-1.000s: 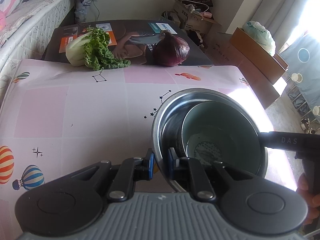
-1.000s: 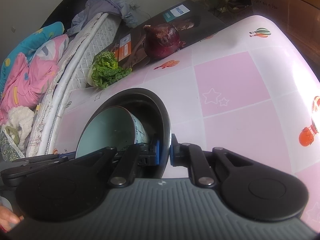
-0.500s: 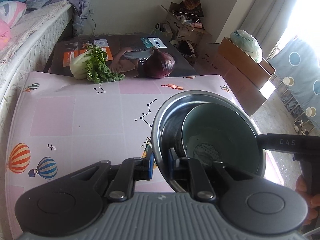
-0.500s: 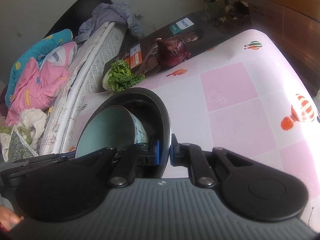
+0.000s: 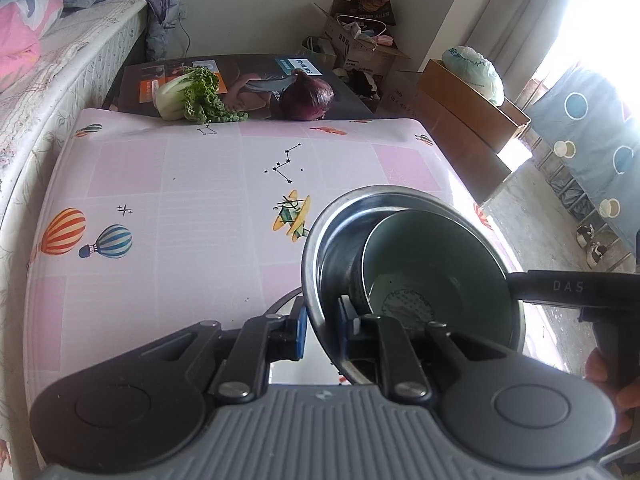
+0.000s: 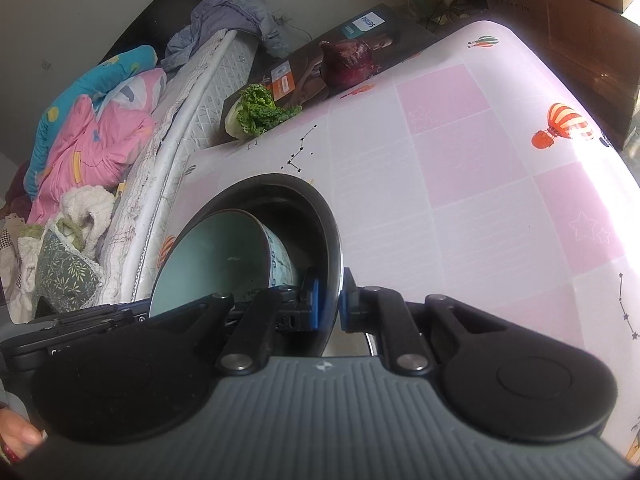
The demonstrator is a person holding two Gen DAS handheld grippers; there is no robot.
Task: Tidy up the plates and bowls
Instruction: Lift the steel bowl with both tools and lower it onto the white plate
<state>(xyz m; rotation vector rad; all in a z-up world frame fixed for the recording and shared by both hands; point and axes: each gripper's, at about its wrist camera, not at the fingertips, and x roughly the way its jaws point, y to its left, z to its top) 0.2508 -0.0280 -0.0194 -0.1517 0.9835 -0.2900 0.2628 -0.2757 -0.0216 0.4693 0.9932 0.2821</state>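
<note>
While clamped at opposite rims by left gripper and right gripper, steel bowl hangs above pink tablecloth, pale green bowl nested inside. Both claws pinched tight on steel rim. Wide bare cloth from nine to twelve o'clock. Lettuce and red onion along far edge at twelve. Table edge close at three.
</note>
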